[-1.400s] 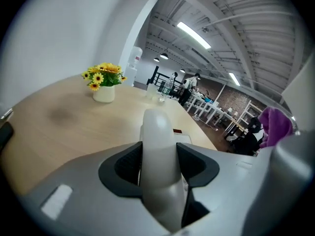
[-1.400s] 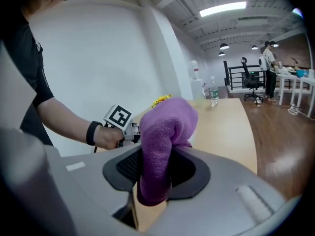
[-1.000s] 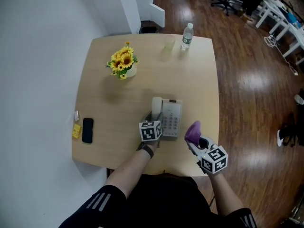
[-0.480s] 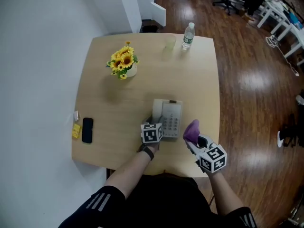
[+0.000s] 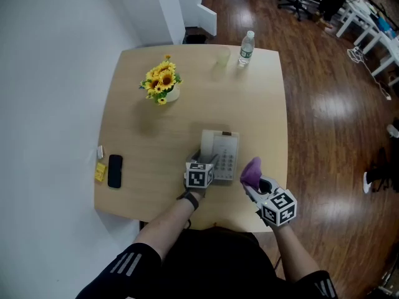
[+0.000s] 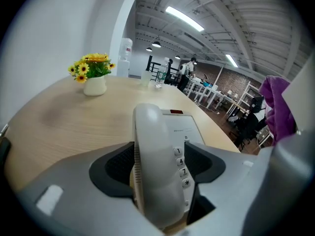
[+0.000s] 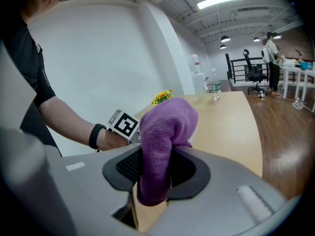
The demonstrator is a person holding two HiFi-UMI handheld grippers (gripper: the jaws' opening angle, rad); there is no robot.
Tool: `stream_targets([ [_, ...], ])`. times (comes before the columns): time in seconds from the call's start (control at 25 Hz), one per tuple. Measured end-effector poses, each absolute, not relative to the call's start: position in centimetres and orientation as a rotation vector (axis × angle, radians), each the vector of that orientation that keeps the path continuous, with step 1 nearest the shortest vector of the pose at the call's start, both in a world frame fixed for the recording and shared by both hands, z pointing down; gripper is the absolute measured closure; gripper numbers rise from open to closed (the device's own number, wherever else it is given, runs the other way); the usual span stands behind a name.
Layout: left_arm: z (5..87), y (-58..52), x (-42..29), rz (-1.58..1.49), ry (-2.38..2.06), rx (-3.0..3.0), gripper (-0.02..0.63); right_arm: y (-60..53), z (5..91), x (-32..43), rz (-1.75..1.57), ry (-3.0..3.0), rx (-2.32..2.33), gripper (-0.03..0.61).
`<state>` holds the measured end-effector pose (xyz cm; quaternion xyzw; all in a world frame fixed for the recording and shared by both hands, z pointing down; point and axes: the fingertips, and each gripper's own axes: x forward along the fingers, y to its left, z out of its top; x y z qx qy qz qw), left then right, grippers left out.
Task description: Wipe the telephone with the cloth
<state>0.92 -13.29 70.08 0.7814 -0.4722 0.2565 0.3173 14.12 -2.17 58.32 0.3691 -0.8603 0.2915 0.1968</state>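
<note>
Head view looks down on a pale wooden desk (image 5: 156, 129). The telephone (image 5: 225, 154) sits near my edge of it, a bit right of the middle. It is a cream one, with the handset (image 6: 150, 132) lying along its left side and the keys (image 6: 181, 163) next to that.

My left tongs (image 5: 206, 161) reach down to the near end of the telephone. Left gripper view tells me more. These tongs have just been opening, and they are wide apart with the handset between them. The dark pads (image 6: 115, 163) sit one on each side of it, and I see no squeeze on it. The keys 1, 4, 7 and star peek out on the right of the handset.

My right tongs (image 7: 156, 168) are shut tight on the purple cloth (image 7: 165, 127). The cloth is pinched in the middle, so a fat fold sticks up above the pads and a short end hangs under them. In the head view the cloth is near the right side of the telephone, with a thin strip of desk between them.

Right gripper view also shows my left arm with a black band (image 7: 96, 135) on the wrist.

Yellow flowers (image 5: 162, 80) in a white pot (image 5: 171, 93) stand far back on the left. A water bottle (image 5: 245, 47) and a clear cup (image 5: 222, 59) stand at the far edge. A black phone (image 5: 115, 170) and a small yellow thing (image 5: 100, 171) lie at the left edge. Brown wood floor (image 5: 336, 104) is on the right.
</note>
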Motion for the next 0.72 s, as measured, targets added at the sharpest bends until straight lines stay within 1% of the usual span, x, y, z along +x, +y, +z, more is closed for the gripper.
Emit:
stream_targets([
  [0.16,68.8,-12.5,0.1,0.657,-1.18,2.098,0.279,-2.5,57.8,13.8,0.804,-2.424,1.048,0.446],
  [0.48,62.5,-7.2,-1.2,0.566,-0.841,2.322,0.281,-2.7,56.1,12.7,0.781,-2.457,1.08,0.446],
  [0.72,59.2,-3.1,-4.7,0.434,-0.756,2.324,0.293,-1.1,55.7,11.7,0.811,-2.46,1.14,0.445],
])
